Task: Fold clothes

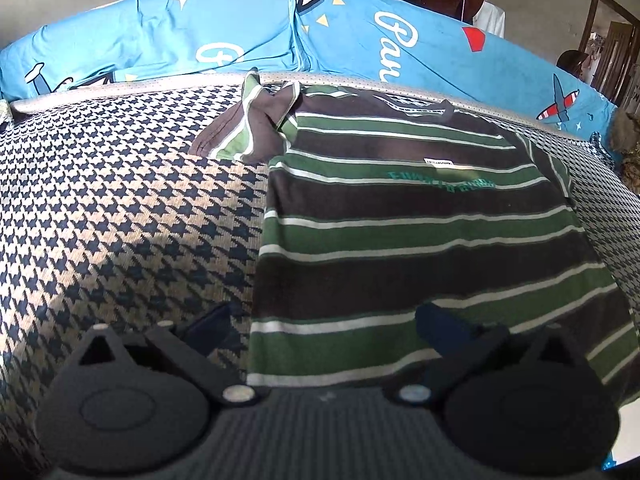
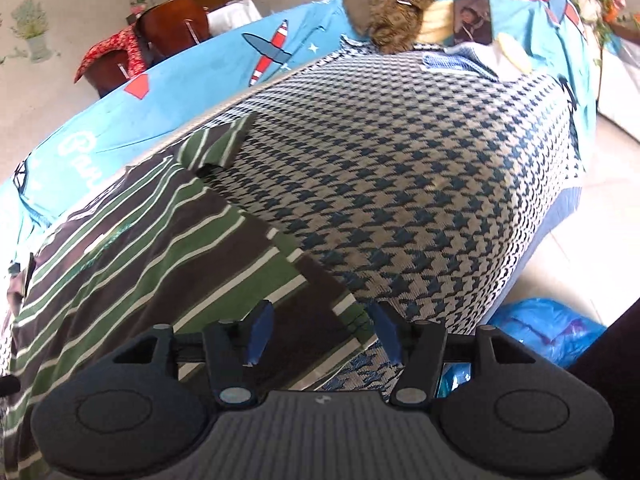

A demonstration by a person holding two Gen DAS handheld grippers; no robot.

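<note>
**Both grippers poised at the hem of the striped shirt**

Left wrist view: my left hand-held gripper is spread wide and holds nothing, its fingers straddling the near left hem corner of the striped T-shirt. The shirt lies flat on the houndstooth bed cover, front up, with printed lettering across the chest. Its long axis runs away from me: hem nearest, collar far, toward the blue bedding at the back. The left sleeve is crumpled and folded over near the shoulder. I judge the shirt was laid out lengthwise so both lower corners are within reach for a fold.

Right wrist view: my right hand-held gripper is partly open and empty, hovering over the near right hem corner; I cannot tell whether its blue pads touch the cloth. From here the shirt stretches up and left, the right sleeve sticking out flat onto the cover. This placement reads to me as lining up a corner pinch.
</note>
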